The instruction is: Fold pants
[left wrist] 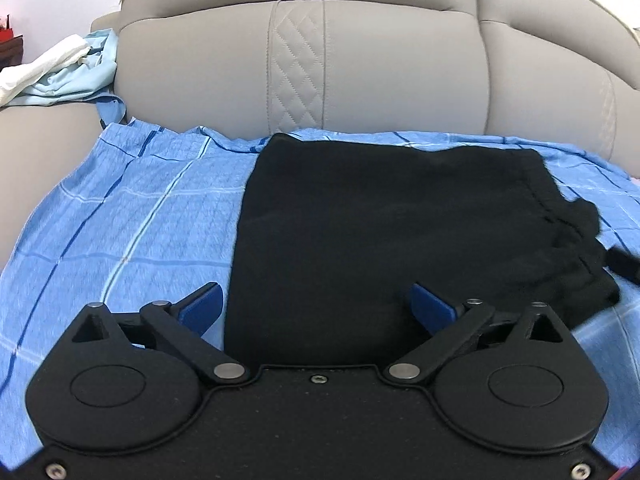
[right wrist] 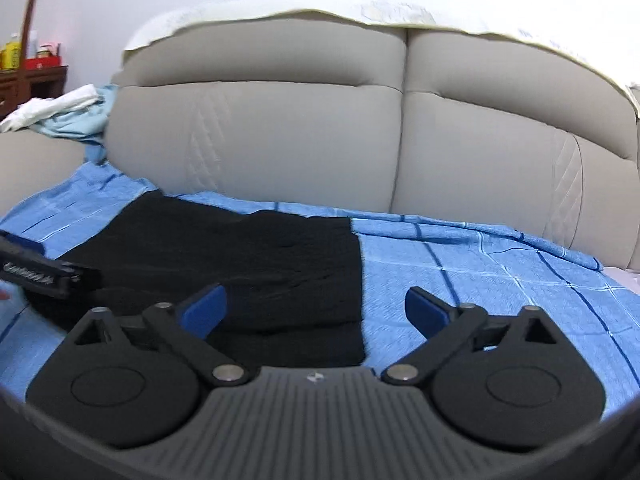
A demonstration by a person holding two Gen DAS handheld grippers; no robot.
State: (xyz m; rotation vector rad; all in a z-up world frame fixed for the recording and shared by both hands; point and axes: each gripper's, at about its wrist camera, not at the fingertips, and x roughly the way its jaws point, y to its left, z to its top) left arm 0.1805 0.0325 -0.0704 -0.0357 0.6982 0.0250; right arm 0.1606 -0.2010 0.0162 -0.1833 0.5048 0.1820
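Note:
Black pants [left wrist: 380, 232] lie folded in a flat rectangle on a blue checked sheet [left wrist: 132, 216]; the gathered waistband edge is on the right. My left gripper [left wrist: 318, 308] is open and empty, just above the near edge of the pants. In the right wrist view the pants [right wrist: 248, 264] lie left of centre on the sheet [right wrist: 480, 280]. My right gripper [right wrist: 316, 308] is open and empty, over the pants' right near corner. The left gripper's finger [right wrist: 36, 268] shows at the far left of that view.
A grey padded headboard [left wrist: 300, 72] rises behind the sheet, also in the right wrist view [right wrist: 280, 140]. White and pale blue clothes [left wrist: 64, 68] are piled at the back left. A wooden stand with bottles [right wrist: 24, 56] stands far left.

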